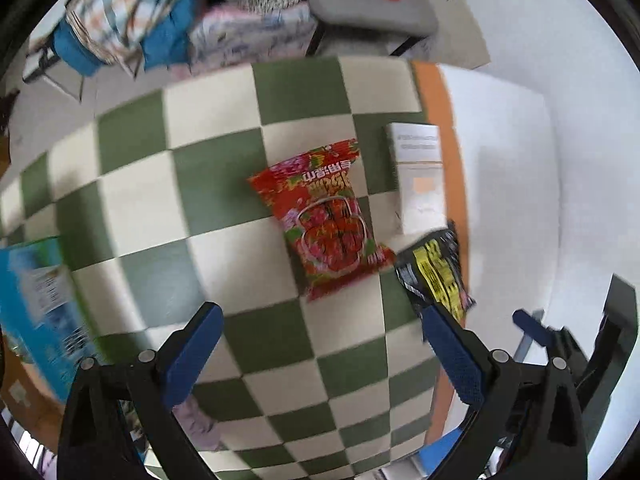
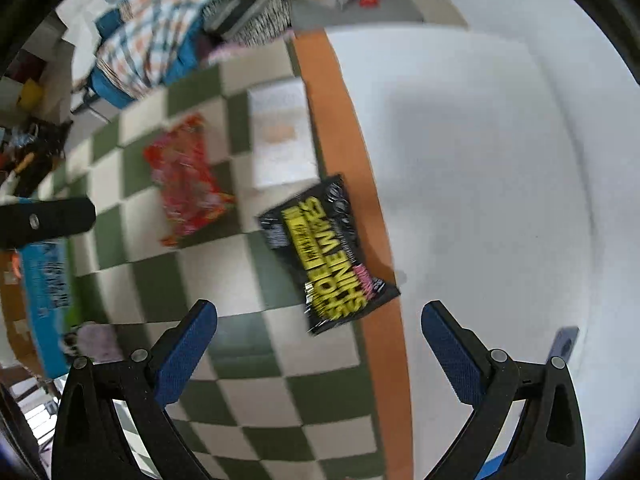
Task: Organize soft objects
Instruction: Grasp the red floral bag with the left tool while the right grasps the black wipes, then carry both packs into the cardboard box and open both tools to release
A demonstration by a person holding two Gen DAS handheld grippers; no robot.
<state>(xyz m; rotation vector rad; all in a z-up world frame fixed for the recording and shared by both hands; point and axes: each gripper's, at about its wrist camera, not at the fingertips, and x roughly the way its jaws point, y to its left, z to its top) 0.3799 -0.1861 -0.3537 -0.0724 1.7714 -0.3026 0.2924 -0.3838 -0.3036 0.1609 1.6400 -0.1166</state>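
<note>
2 soft snack packets lie on the green-and-cream checked cloth [image 1: 224, 208] covering the bench: a red crinkly foil packet with fruit print [image 1: 328, 216] near the middle toward the right edge, and a black glossy packet with yellow lettering [image 2: 328, 256] at the right edge, 1 corner overhanging the orange border strip [image 2: 348, 128]. A white flat carton [image 1: 420, 180] sits just beside both, along the right edge; a blue box [image 1: 40, 304] rests at the left edge.

Left gripper [image 1: 320, 356] released, jaws wide, holding nothing, hovering short of the red packet. Right gripper [image 2: 320, 348] likewise spread and empty, near the black packet.

Likely handling: both packets light, puffy, slippery film; pinch a crimped end seam, not the belly.

Room: white floor [image 2: 480, 160] right of the bench, piled patterned bedding [image 2: 160, 28] beyond the far edge.
</note>
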